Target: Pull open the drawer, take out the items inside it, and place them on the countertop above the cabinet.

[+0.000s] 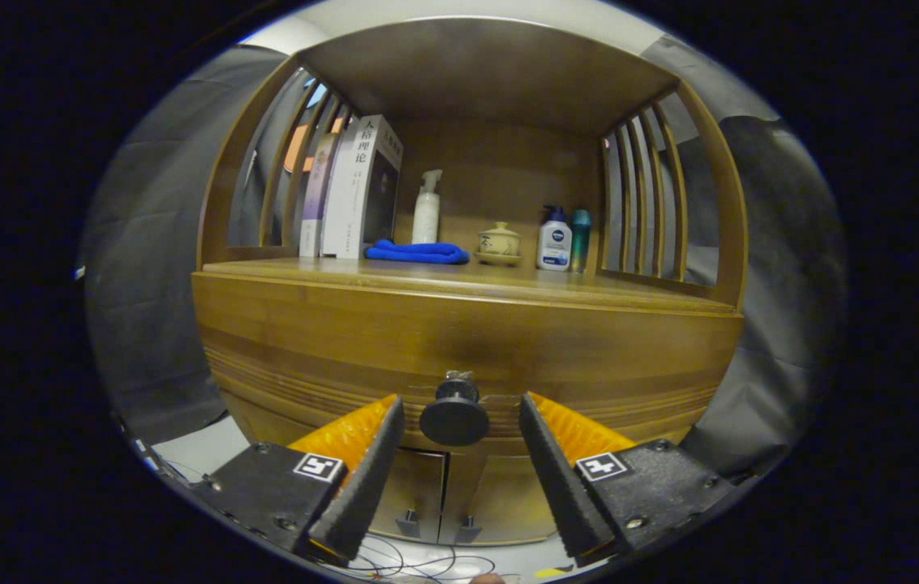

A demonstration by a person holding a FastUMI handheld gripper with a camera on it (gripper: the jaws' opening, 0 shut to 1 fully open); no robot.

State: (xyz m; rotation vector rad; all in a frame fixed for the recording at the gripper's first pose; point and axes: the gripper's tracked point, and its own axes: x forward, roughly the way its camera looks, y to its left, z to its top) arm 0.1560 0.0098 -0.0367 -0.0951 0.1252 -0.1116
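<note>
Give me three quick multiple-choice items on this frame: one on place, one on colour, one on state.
1. Where is the drawer knob relative to the fingers?
A. between them
B. far beyond them
C. beside the left one

2. What colour is the folded cloth on the countertop?
A. red
B. blue
C. white

3. What state is the drawer in?
A. pulled fully out
B. removed
C. closed

Answers:
1 A: the knob sits in the gap between the two tips, neither pressing on it.
2 B: the cloth beside the spray bottle is plainly blue.
3 C: the drawer front lies flush with the cabinet, and the gripper is open.
</note>
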